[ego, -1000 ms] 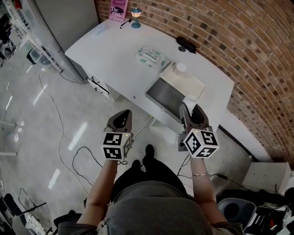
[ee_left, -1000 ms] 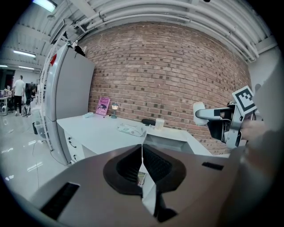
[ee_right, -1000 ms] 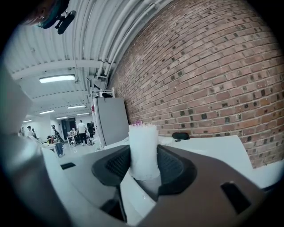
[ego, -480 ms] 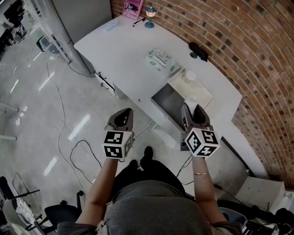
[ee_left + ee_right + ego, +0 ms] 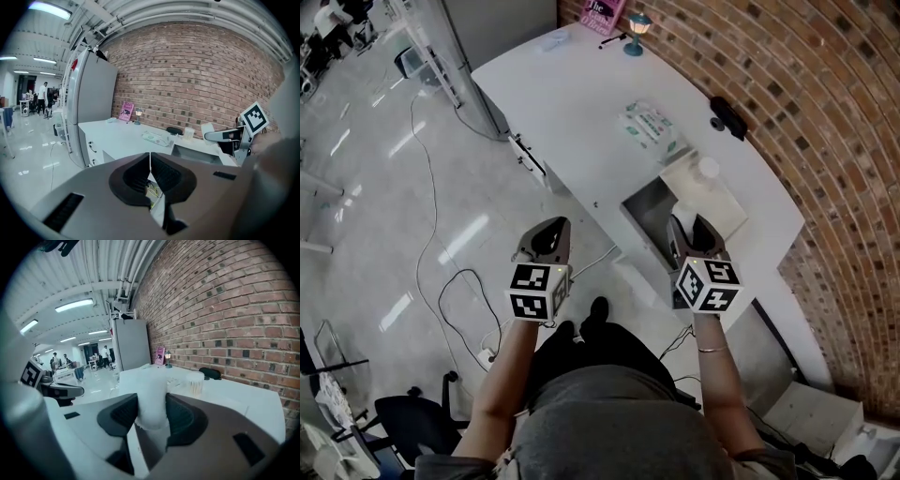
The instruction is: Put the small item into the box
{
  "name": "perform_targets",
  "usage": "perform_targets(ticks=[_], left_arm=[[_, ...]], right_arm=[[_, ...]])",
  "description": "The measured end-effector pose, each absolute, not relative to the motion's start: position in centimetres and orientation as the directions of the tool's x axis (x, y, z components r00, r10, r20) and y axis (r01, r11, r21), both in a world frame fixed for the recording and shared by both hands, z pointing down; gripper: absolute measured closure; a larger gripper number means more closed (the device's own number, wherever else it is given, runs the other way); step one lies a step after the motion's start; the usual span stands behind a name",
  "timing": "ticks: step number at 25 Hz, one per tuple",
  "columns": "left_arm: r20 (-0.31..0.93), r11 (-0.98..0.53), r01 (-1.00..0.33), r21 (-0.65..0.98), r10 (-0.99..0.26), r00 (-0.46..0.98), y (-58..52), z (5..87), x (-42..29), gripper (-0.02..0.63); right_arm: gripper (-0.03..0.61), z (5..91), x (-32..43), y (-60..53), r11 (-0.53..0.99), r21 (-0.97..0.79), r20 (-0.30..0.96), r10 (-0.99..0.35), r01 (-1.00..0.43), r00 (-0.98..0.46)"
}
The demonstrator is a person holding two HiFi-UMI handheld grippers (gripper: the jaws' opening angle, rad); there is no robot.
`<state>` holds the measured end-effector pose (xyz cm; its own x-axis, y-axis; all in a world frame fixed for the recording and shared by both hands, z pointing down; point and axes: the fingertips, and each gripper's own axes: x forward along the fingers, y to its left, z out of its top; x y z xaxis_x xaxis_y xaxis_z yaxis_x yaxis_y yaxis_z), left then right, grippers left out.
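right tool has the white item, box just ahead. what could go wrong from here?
1. The white item in the right tool sticks far past the pads and looks soft; it may catch on the box rim.
2. The box sits at the table edge; a bump might shift it.
3. A small round container stands just behind the box; overshooting could tip it.

L tongs (image 5: pixel 150 159) together, desk (image 5: pixel 117 134) beyond

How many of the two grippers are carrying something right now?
1. The right gripper is shut on a small white item, near the open grey box; the left gripper is shut, empty, over the floor.
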<state>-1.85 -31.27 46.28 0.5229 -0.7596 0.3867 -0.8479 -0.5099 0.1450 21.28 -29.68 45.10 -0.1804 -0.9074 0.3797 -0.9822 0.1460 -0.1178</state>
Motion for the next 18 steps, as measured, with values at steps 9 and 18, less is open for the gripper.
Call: perform_targets(ticks=[9, 18], left_arm=[[0.408, -0.474, -0.867, 0.152, -0.769, 0.492, -31.5, 47.0, -2.6, 0.588], [0.427, -0.461, -0.873, 0.158, -0.765, 0.482, -31.2, 47.8, -2.9, 0.588]], right_arm=[[0.396, 48.6, 21.1, -31.3, 0.202, -0.046, 0.506, -0.84, -0.978, -0.197], [0.396, 52.3, 20.9, -31.9, 0.28, 0.036, 0.638, -0.745, -0.959, -0.194]])
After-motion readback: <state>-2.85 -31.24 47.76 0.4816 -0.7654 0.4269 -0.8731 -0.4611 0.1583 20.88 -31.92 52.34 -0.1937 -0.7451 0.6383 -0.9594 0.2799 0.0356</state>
